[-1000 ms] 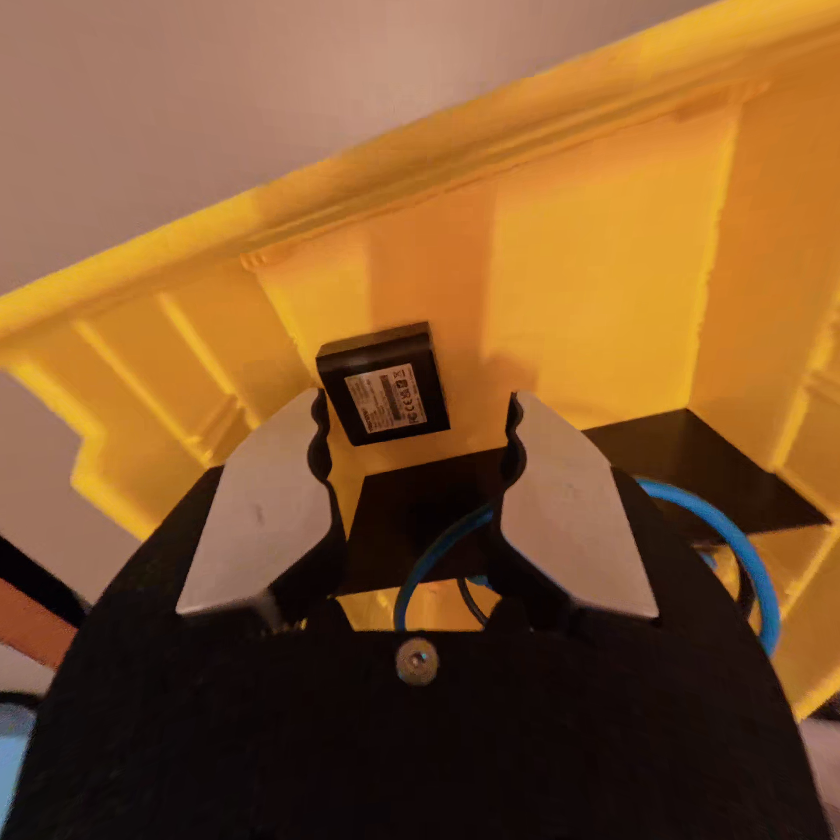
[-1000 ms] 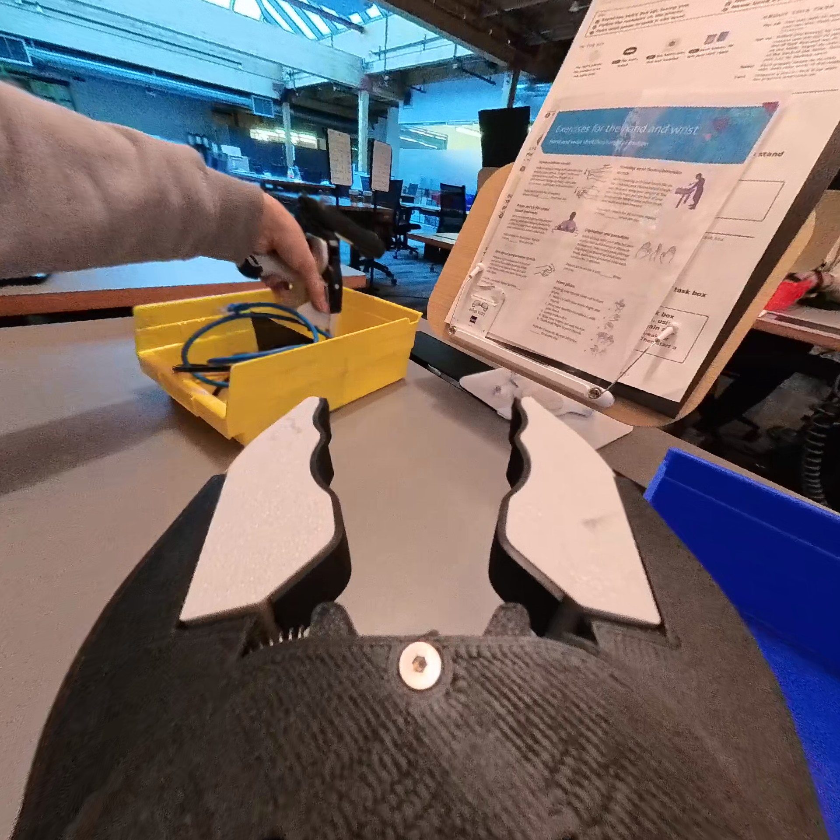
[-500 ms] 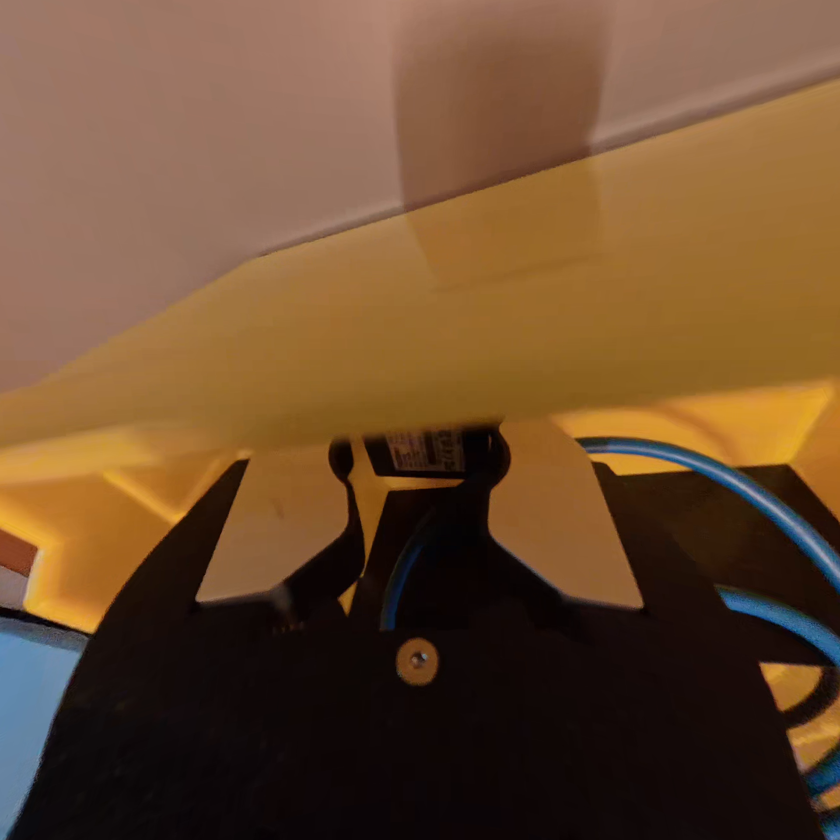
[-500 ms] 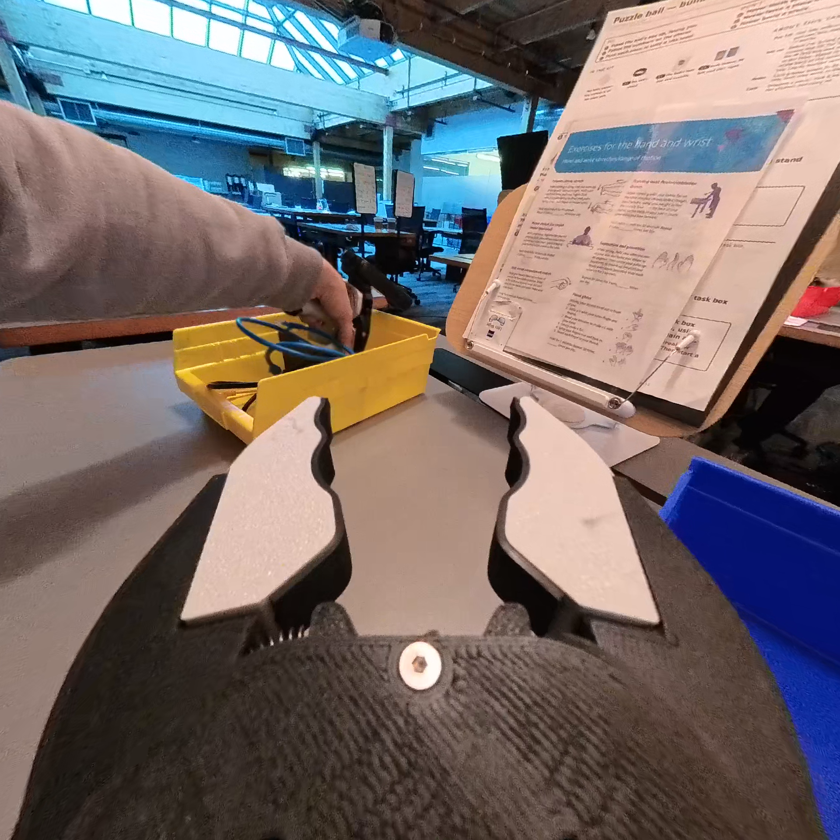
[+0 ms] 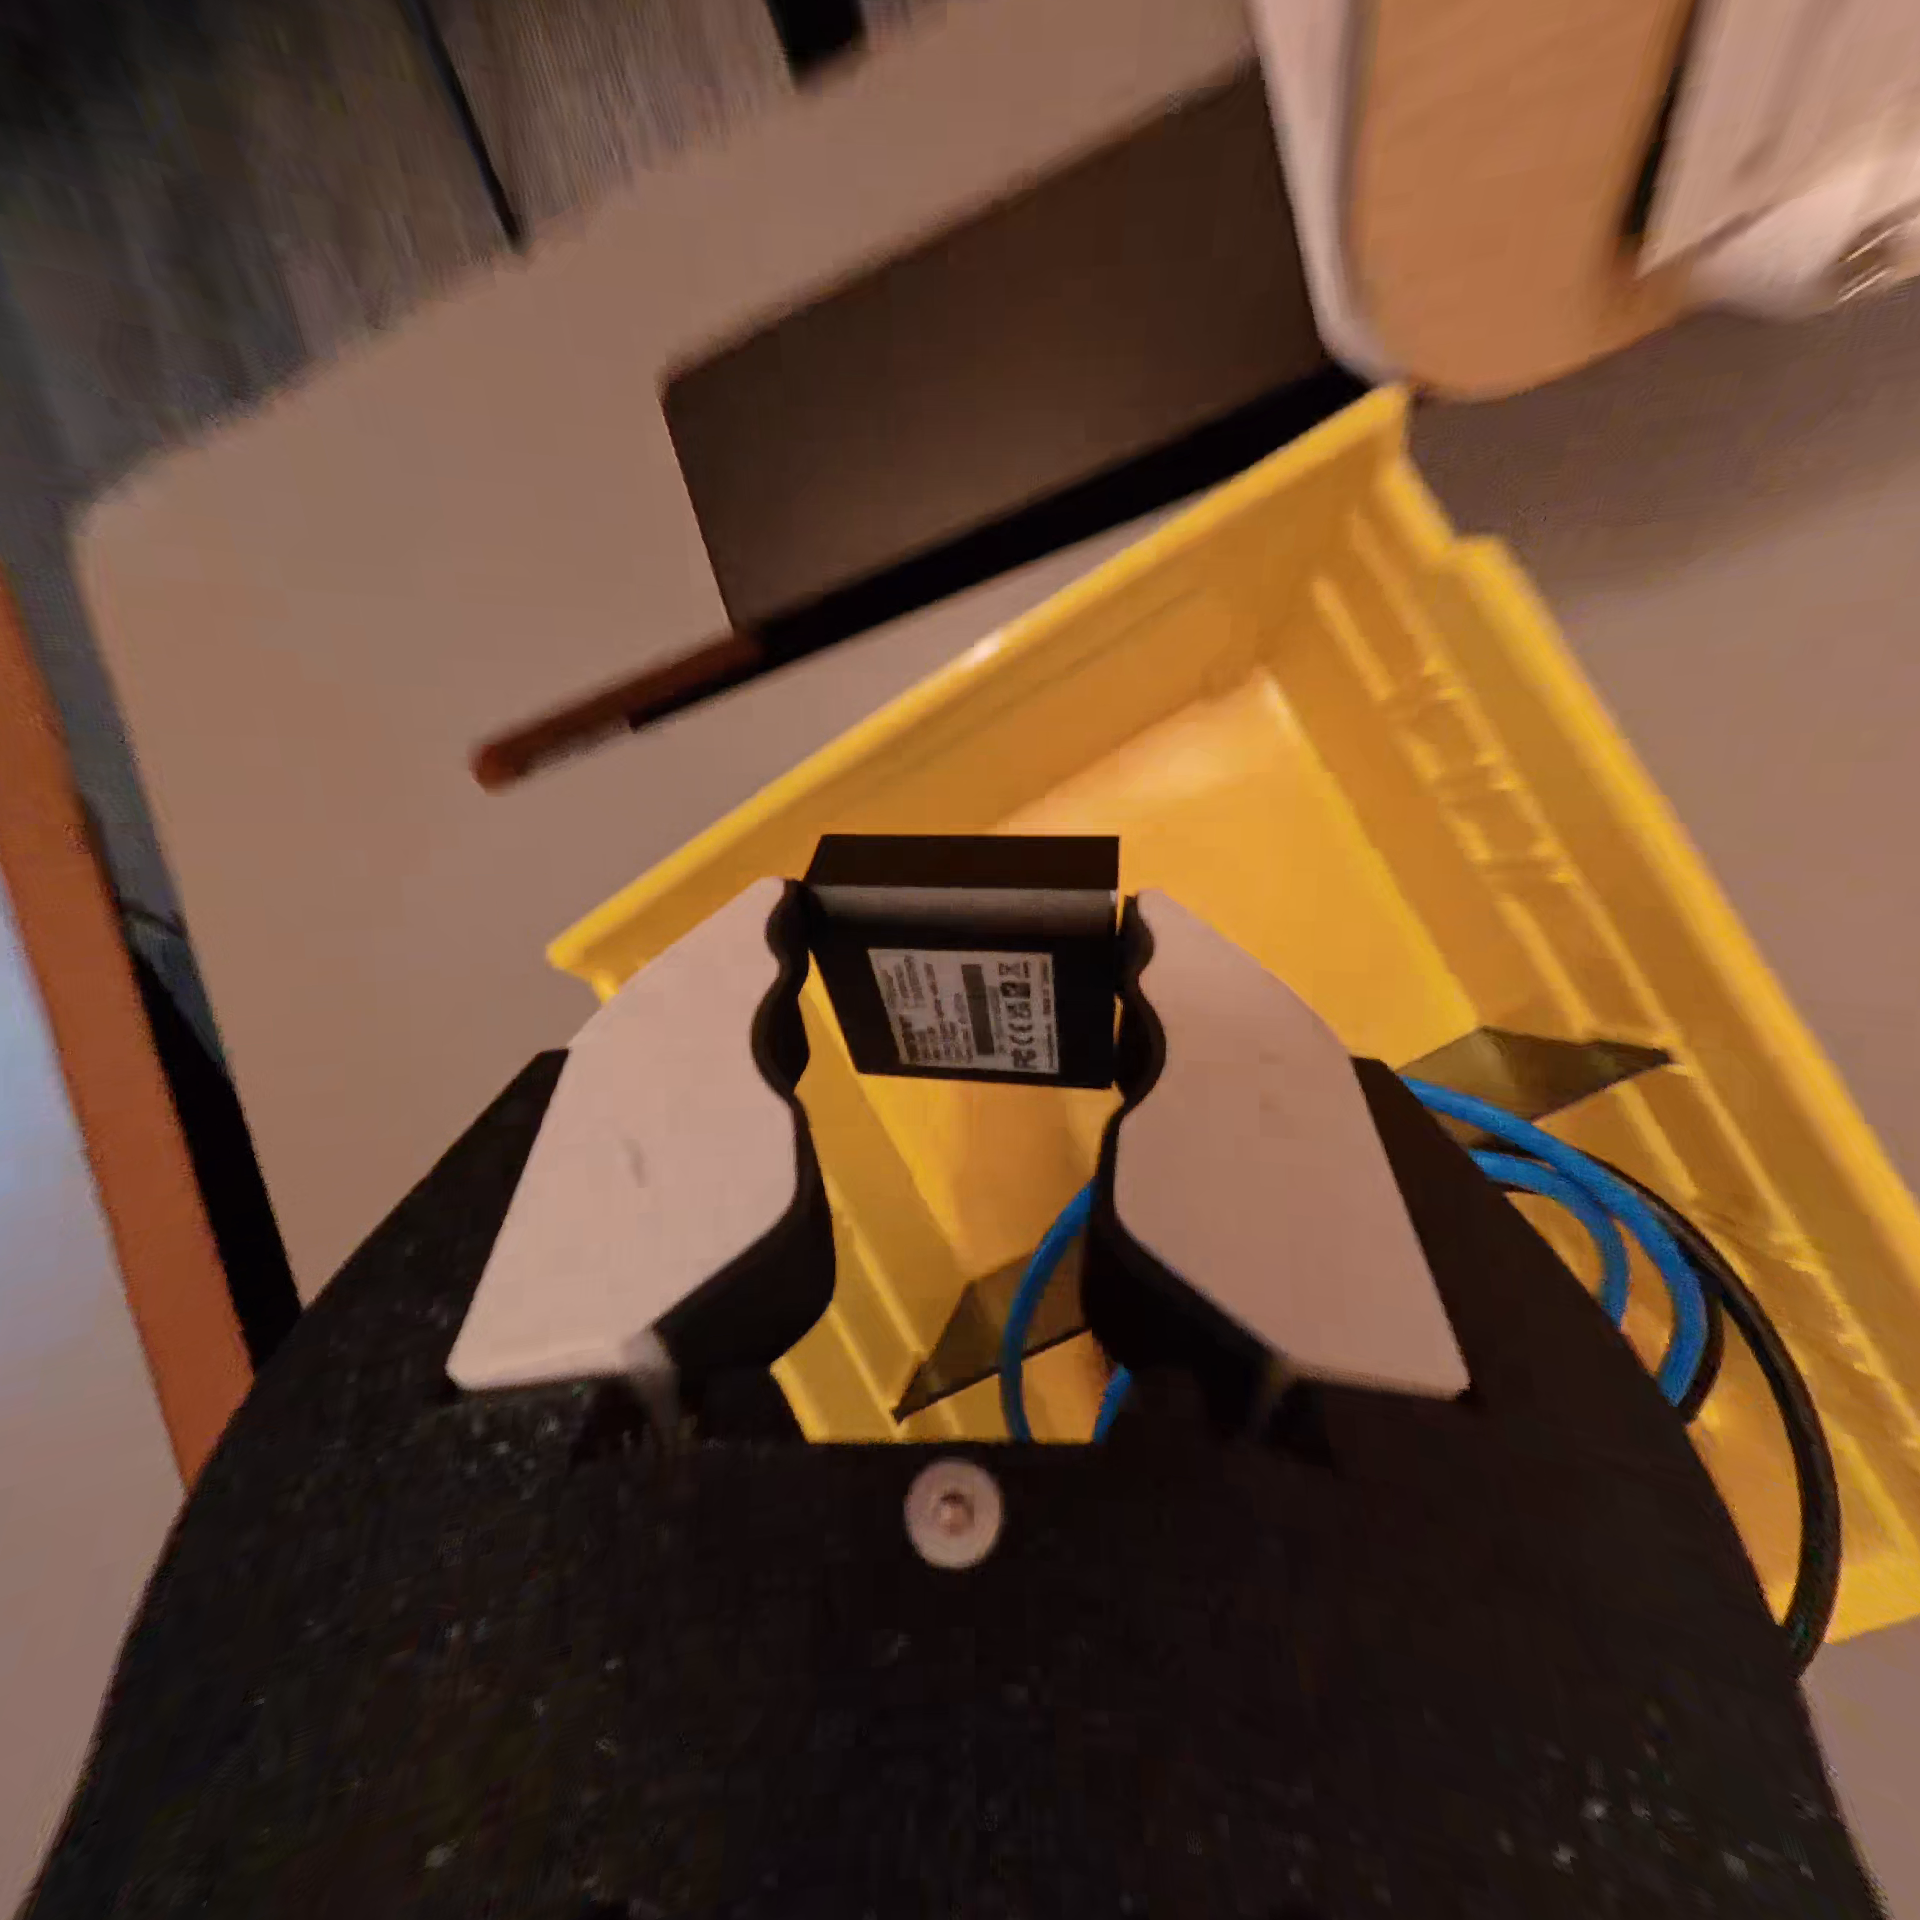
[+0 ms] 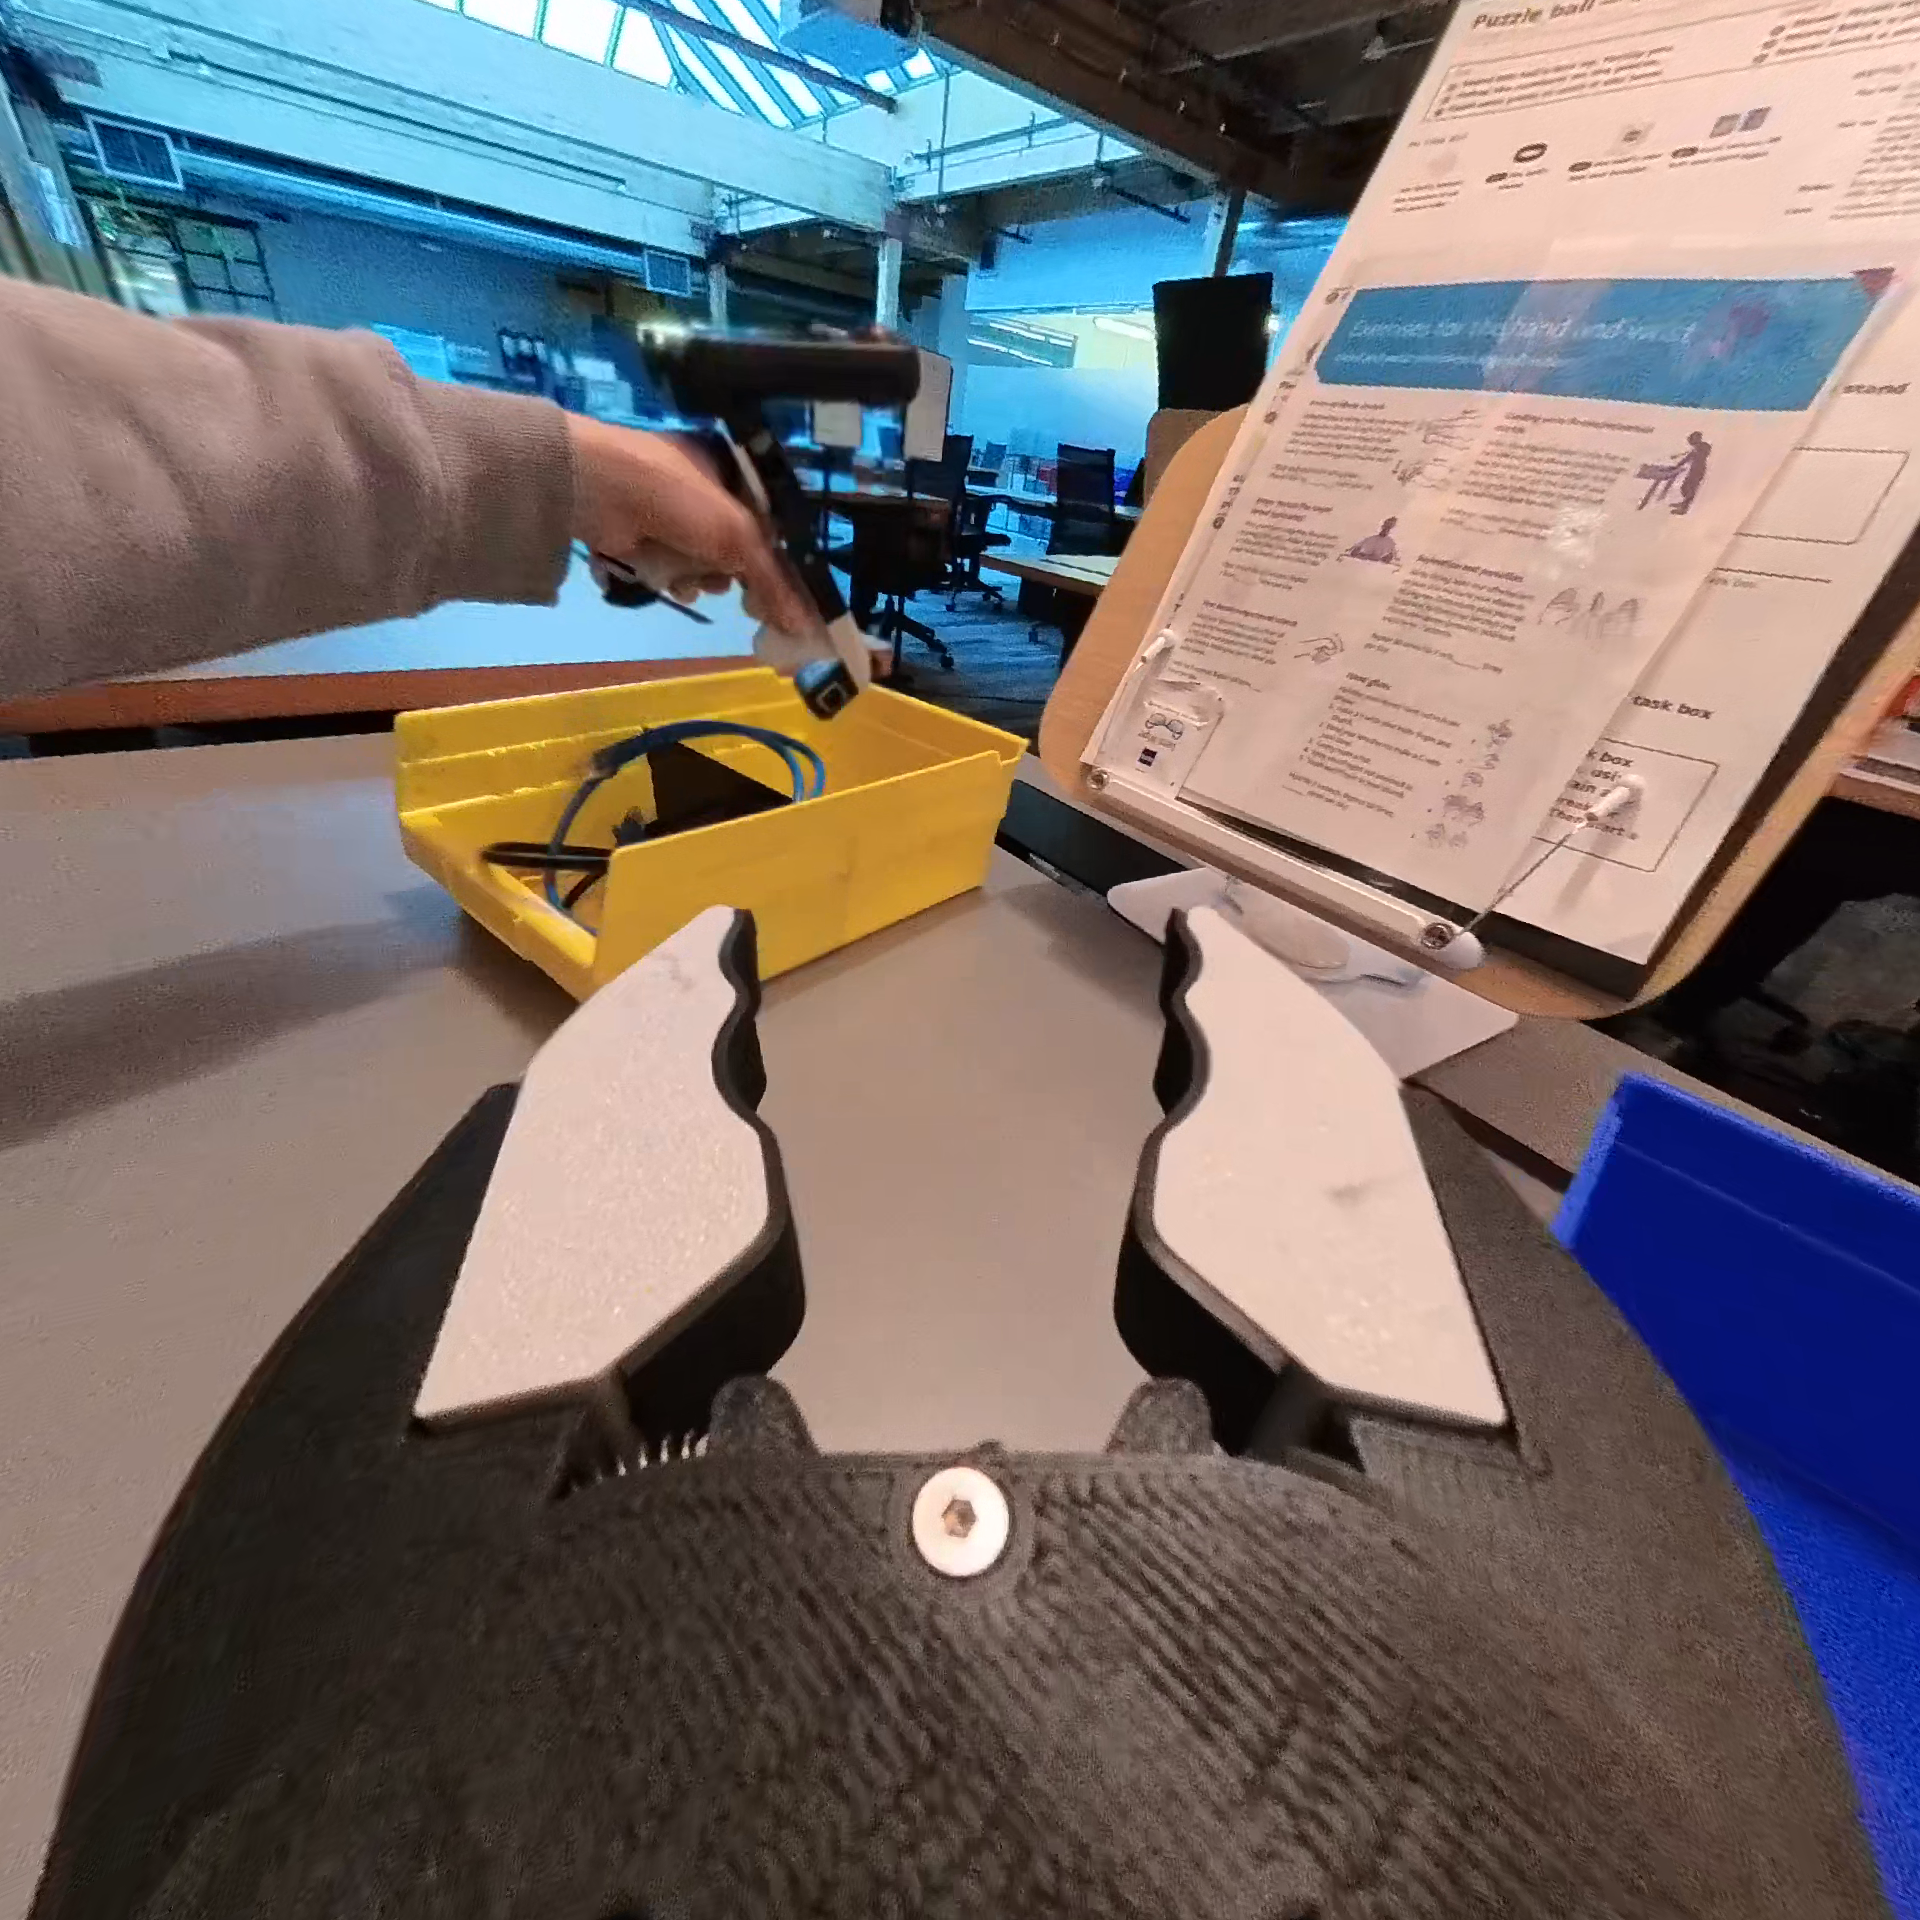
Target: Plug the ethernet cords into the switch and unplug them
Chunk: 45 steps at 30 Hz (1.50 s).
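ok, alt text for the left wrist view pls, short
The left gripper is shut on a small black switch, held label side up above a yellow bin. Blue ethernet cords lie coiled in the bin, which sits on a grey table; the background is motion-blurred.

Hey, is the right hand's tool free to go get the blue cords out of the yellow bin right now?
Probably yes. The right tongs are open and empty, bare table lies ahead, and the blue cords sit exposed in the open-topped bin. The left tongs, holding the switch, hover above its far end and could crowd the approach.
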Each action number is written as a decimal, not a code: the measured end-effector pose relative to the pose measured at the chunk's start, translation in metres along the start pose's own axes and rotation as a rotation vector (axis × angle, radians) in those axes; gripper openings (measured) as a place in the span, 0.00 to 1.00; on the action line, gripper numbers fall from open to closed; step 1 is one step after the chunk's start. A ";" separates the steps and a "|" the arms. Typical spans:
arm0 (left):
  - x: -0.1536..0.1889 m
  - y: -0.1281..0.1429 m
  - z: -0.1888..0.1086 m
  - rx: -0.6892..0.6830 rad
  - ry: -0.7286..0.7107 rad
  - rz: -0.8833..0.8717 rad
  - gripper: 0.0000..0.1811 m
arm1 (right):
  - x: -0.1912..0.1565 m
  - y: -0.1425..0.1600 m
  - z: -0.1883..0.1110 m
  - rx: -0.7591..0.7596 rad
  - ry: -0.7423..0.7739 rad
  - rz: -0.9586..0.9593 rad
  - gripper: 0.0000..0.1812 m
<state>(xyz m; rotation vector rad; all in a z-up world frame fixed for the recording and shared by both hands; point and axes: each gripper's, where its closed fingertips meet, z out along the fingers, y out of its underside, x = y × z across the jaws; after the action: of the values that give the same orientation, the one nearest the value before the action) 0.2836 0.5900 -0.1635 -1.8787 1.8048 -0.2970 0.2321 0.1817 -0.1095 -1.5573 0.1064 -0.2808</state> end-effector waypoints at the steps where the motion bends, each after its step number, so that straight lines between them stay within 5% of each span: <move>1: 0.003 -0.011 -0.015 0.086 -0.001 0.034 0.31 | -0.005 0.000 0.003 0.002 -0.022 0.013 0.41; 3: 0.020 -0.032 -0.050 0.281 0.041 0.103 0.31 | -0.019 -0.002 0.008 0.020 -0.077 0.037 0.42; 6: 0.080 -0.046 -0.113 0.600 0.287 0.228 0.31 | -0.039 -0.006 0.013 0.058 -0.167 0.071 0.42; 11: 0.194 0.006 -0.185 0.926 0.719 0.391 0.31 | -0.072 -0.003 0.035 0.053 -0.304 0.092 0.48; 15: 0.260 0.051 -0.202 1.038 0.917 0.456 0.31 | -0.101 0.005 0.063 -0.028 -0.476 0.000 0.53; 17: 0.279 0.063 -0.198 1.032 0.942 0.484 0.31 | -0.113 0.011 0.072 -0.070 -0.547 -0.021 0.47; 26: 0.311 0.074 -0.180 1.095 0.970 0.504 0.31 | -0.114 0.018 0.068 -0.064 -0.524 -0.103 0.34; 31: 0.296 0.058 -0.160 0.997 0.826 0.247 0.37 | -0.059 0.033 0.068 -0.147 -0.259 -0.429 0.34; 36: 0.305 0.071 -0.131 0.483 0.806 0.067 0.40 | -0.032 0.053 0.074 -0.265 -0.034 -0.786 0.34; 40: 0.316 0.074 -0.120 0.332 0.730 0.105 0.30 | -0.041 0.064 0.079 -0.346 -0.007 -1.011 0.34; 43: 0.315 0.073 -0.111 0.302 0.681 0.130 0.14 | -0.050 0.068 0.082 -0.341 -0.038 -1.029 0.34; 45: 0.317 0.074 -0.109 0.295 0.699 0.141 0.14 | -0.049 0.074 0.081 -0.364 -0.063 -1.007 0.34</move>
<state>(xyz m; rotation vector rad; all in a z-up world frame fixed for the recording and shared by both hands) 0.1952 0.2589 -0.1691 -1.5254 2.1524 -1.2149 0.2131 0.2717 -0.1870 -1.8773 -0.7349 -1.0405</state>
